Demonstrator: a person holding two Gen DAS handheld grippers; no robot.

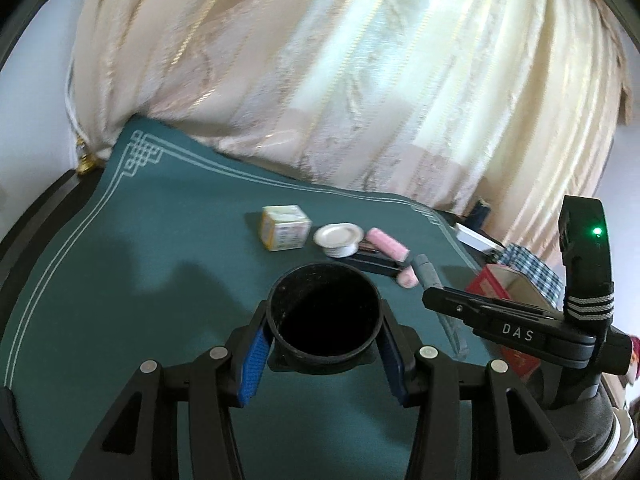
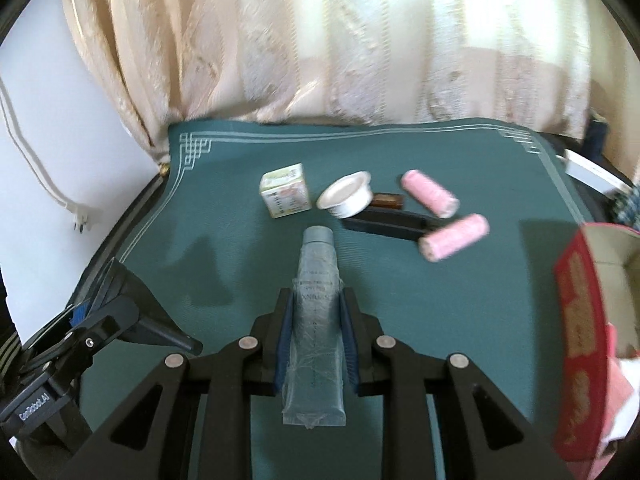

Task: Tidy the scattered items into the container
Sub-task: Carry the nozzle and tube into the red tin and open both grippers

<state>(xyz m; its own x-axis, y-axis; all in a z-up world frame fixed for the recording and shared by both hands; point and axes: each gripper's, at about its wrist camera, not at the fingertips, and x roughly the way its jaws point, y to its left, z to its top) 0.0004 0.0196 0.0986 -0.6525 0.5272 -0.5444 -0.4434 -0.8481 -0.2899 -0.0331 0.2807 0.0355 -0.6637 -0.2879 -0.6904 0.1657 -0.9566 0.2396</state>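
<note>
The left tongs (image 1: 324,344) pinch a black round cup (image 1: 324,316) by its outer wall, the blue pads (image 1: 254,368) pressed against both sides, its dark open mouth facing the camera above the green mat (image 1: 160,280) that covers the surface. The right tongs (image 2: 316,320) are pressed onto a grey-blue tube (image 2: 316,300), which lies lengthwise between the pads with its cap pointing away toward the far edge and its crimped flat end nearest the camera. Farther back on the mat, a small cream and yellow box (image 2: 286,194) stands beside a white round lid-like dish (image 2: 346,196), tilted on its side. Just right of the dish lies a small brown item (image 2: 388,201), too blurred to identify, touching a long flat black piece (image 2: 394,226). Two pink spools of thread (image 2: 430,193) rest at the right end of that black piece, one behind it and the other (image 2: 454,237) in front. A red cardboard box (image 2: 580,340) with its top open stands at the right edge of the mat, well apart from the scattered items. A pale patterned curtain (image 2: 320,40) hangs behind the surface, and a white cord with a plug (image 2: 80,216) dangles against the wall on the left. In the left wrist view the right tongs appear from the side with the tube (image 1: 426,270) projecting forward
</note>
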